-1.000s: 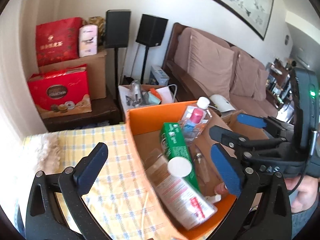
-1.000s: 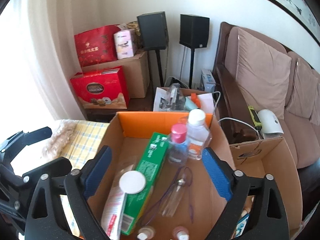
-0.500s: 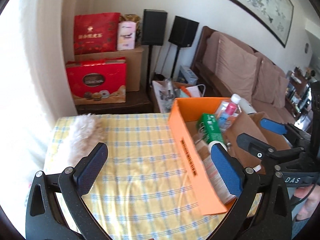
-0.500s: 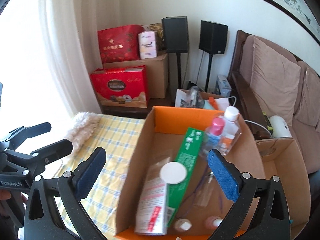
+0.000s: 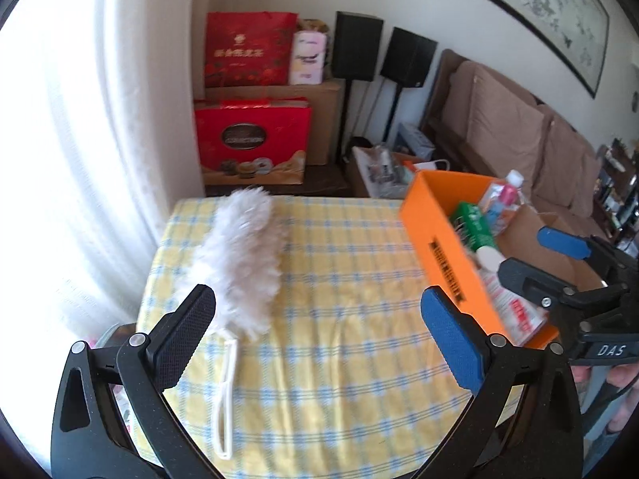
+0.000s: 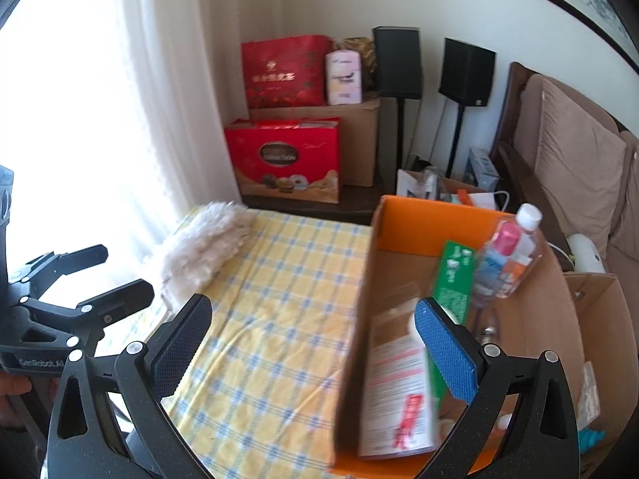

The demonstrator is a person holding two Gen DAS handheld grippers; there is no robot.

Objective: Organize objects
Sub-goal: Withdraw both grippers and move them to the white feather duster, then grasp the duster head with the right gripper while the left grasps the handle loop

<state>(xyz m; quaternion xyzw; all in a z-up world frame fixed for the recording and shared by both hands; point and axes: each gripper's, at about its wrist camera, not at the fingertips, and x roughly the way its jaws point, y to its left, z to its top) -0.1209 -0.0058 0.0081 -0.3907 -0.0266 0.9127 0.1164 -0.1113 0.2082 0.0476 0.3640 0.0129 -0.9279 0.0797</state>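
A white fluffy duster [image 5: 239,263] with a white loop handle lies on the yellow checked tablecloth [image 5: 339,319], left of centre; it also shows in the right wrist view [image 6: 203,247]. An orange cardboard box [image 5: 439,247] at the table's right holds a green carton [image 6: 453,279], clear bottles [image 6: 507,255] and a white tube [image 6: 399,383]. My left gripper [image 5: 319,335] is open and empty, above the cloth beside the duster's handle. My right gripper [image 6: 315,343] is open and empty over the box's left wall [image 6: 359,319].
Red gift boxes [image 5: 251,143] and brown cartons stand against the far wall beside two black speakers [image 5: 355,52]. A brown sofa [image 5: 519,127] runs along the right. A bright curtained window [image 5: 80,139] is at the left. Another open carton [image 6: 599,319] sits right of the orange box.
Both grippers have pulled back and swung left, away from the orange box. The duster and more of the tablecloth have come into view. Both stay open and empty.
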